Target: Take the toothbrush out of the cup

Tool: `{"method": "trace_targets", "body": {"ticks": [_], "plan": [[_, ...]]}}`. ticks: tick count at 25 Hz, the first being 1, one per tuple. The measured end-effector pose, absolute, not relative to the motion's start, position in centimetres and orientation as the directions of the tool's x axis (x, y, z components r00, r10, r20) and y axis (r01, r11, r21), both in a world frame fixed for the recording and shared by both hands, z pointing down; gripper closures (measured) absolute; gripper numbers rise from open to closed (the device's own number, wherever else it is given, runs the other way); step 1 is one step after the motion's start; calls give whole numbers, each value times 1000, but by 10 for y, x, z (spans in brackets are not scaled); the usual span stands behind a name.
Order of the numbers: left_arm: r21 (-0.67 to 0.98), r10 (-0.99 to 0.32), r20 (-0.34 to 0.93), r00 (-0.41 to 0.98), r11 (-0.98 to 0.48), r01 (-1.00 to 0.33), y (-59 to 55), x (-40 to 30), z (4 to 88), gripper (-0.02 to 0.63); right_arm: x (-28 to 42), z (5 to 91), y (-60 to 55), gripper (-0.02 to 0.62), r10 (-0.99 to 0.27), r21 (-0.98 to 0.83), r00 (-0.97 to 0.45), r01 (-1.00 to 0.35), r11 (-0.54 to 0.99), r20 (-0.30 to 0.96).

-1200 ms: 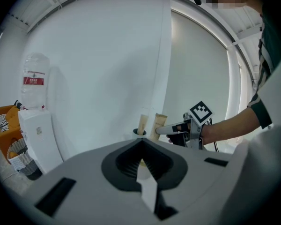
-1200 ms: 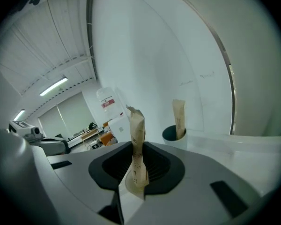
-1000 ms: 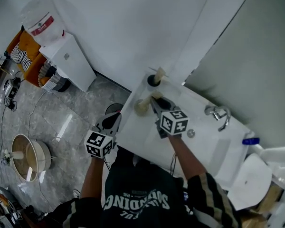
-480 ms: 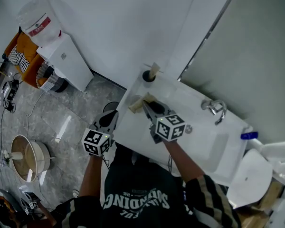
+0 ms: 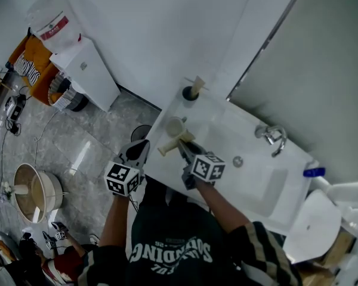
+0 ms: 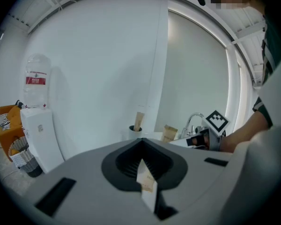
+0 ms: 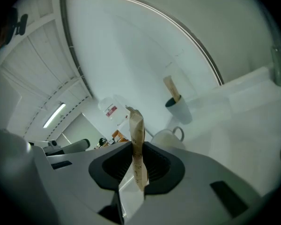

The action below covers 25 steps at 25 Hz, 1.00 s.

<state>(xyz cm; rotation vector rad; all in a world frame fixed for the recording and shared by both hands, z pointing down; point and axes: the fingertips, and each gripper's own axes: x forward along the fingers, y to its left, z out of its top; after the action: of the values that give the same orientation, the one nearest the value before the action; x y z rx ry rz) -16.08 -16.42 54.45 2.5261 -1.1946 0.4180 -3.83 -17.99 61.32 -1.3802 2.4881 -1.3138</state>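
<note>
— Well, how are the arms set?

— Right forearm reaches out from the body over the white bench (image 5: pixel 221 121). Its claw (image 5: pixel 182 145) tips a little downward and aims at the bench's left end. Left forearm hangs back off the bench edge, and its claw (image 5: pixel 141 148) points at that same corner.

— Anything you can't make out?

— Both hands sit under the marker cubes. The toothbrush (image 5: pixel 167 148) is in a tan paper wrap, so no bristles show. The left claw's jaws are together, with a pale strip at the seam that I can't name.

— And the toothbrush against the claw?

— Pinched in the right claw, jaws narrow on the wrap, one end sticking out leftward past the tips. It is clear of the cup (image 5: pixel 175 126), which stands just beyond it. A second cup (image 5: pixel 190 94) by the wall holds another wrapped stick (image 5: pixel 197 86).
</note>
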Motion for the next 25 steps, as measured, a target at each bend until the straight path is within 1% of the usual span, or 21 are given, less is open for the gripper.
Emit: {"method": "trace_targets", "body": {"ticks": [4, 10, 20, 22, 25], "plan": [[154, -687, 398, 608, -603, -783, -159, -162, 548, 607, -32, 657, -171, 528, -674, -720, -601, -679, 145, 431], [148, -681, 412, 606, -606, -782, -159, -165, 549, 607, -33, 696, -170, 528, -635, -727, -596, -682, 77, 491], [142, -673, 422, 607, -613, -778, -167, -164, 545, 607, -31, 745, -173, 524, -556, -766, -612, -639, -74, 563], [140, -669, 427, 609, -616, -775, -168, -164, 545, 607, -26, 755, -171, 506, -533, -742, -601, -666, -77, 595], [139, -663, 435, 609, -619, -773, -168, -165, 547, 607, -18, 768, -167, 457, -508, -673, -558, -738, -58, 656]]}}
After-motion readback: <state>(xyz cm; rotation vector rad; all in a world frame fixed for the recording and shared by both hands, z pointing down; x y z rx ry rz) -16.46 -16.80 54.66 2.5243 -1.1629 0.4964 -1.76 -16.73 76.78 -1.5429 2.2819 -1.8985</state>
